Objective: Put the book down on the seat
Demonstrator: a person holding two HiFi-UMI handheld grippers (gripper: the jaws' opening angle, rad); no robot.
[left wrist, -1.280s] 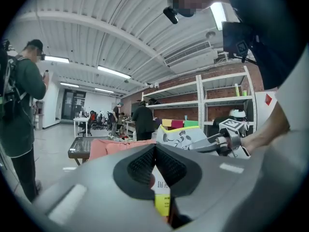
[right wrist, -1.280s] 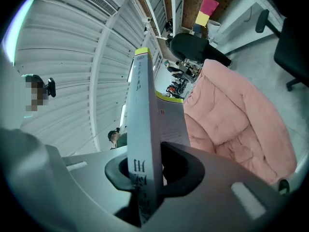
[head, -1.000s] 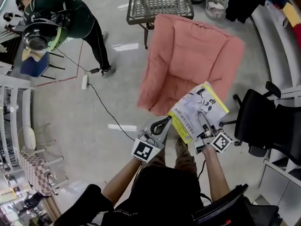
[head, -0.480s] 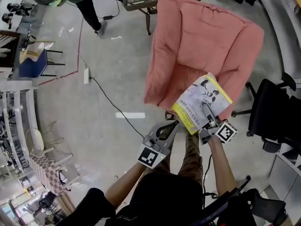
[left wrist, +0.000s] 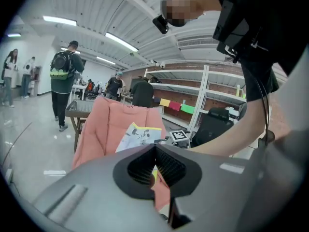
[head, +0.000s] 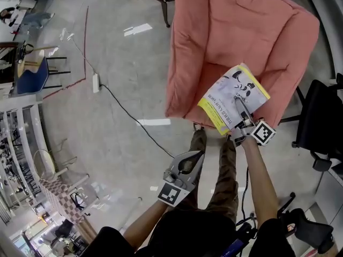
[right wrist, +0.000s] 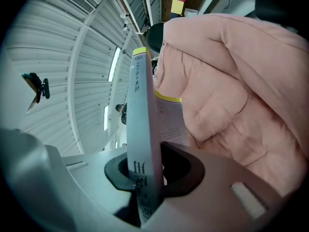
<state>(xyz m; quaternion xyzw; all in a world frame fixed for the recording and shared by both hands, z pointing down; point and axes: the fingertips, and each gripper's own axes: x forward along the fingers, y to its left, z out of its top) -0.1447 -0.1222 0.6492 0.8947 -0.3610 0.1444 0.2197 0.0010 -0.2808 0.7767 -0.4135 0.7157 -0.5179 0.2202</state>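
Cable (head: 122, 110), office chair (head: 320, 123) beside pink armchair (head: 236, 36)

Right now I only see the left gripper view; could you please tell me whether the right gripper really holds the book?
Observer: Yes; in its own view the right gripper has its jaws closed on the book, at its edge.
Operator: Thank you. Is the book over the seat?
Observer: In the head view it is over the front of the seat of the pink chair; contact I cannot tell.
Operator: And my left gripper?
Observer: Head view: beside the person's legs, apart from the chair.
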